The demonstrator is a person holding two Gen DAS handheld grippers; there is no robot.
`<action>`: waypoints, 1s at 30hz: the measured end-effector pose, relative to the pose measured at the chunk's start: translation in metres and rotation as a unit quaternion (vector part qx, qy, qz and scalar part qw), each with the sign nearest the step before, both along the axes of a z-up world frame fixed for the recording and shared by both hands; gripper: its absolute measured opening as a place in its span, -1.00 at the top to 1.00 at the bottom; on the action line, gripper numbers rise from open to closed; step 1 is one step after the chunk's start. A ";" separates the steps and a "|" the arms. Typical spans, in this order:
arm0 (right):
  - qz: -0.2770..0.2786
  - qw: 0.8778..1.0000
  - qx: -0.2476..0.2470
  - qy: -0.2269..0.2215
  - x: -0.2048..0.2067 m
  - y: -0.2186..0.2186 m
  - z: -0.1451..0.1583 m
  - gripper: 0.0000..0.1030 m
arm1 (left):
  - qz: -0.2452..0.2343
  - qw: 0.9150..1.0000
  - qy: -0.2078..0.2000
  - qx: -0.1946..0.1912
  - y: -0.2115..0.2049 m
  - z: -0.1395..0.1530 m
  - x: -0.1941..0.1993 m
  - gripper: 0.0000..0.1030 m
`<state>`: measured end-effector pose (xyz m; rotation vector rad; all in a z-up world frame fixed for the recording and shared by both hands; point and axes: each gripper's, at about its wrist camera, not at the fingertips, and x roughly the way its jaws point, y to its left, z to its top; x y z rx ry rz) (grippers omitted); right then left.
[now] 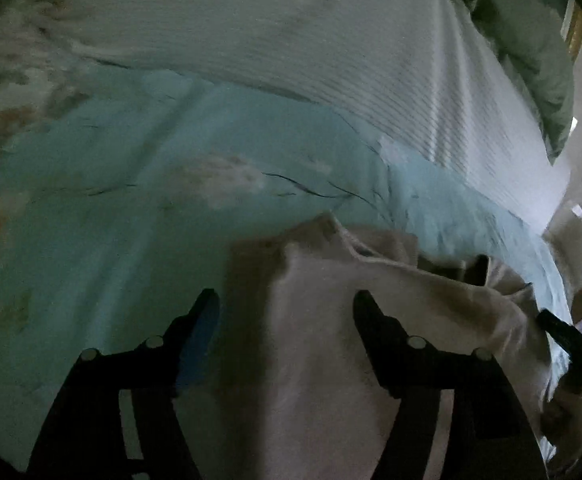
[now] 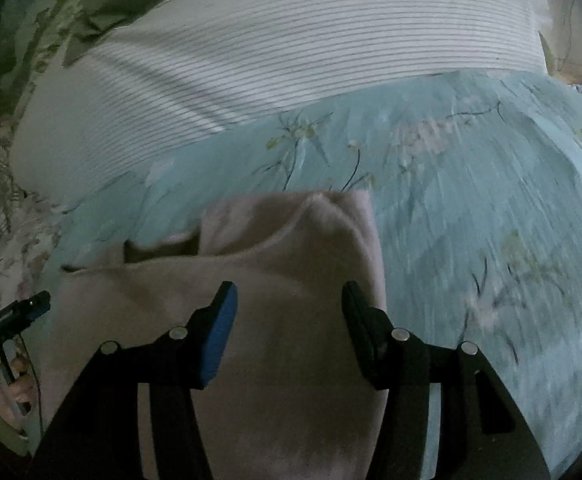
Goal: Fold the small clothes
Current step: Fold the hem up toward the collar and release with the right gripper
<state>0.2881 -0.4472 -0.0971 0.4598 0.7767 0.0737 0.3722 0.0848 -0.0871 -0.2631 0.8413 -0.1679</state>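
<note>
Here the pink garment (image 2: 291, 248) lies under both grippers' parted fingers (image 2: 221, 332), touching neither.

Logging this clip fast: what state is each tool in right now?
Left tool: open, over the beige garment, nothing gripped.
Right tool: open, over the same garment, nothing gripped.

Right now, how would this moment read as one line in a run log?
garment: pale pink garment on floral bedsheet | left gripper: open, above garment | right gripper: open, above garment | fold: unfinished
</note>
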 end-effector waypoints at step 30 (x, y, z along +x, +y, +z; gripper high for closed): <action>0.071 0.992 0.103 -0.006 -0.144 0.081 0.005 -0.23 | 0.001 0.972 0.075 -0.222 -0.029 -0.065 -0.182 -0.49</action>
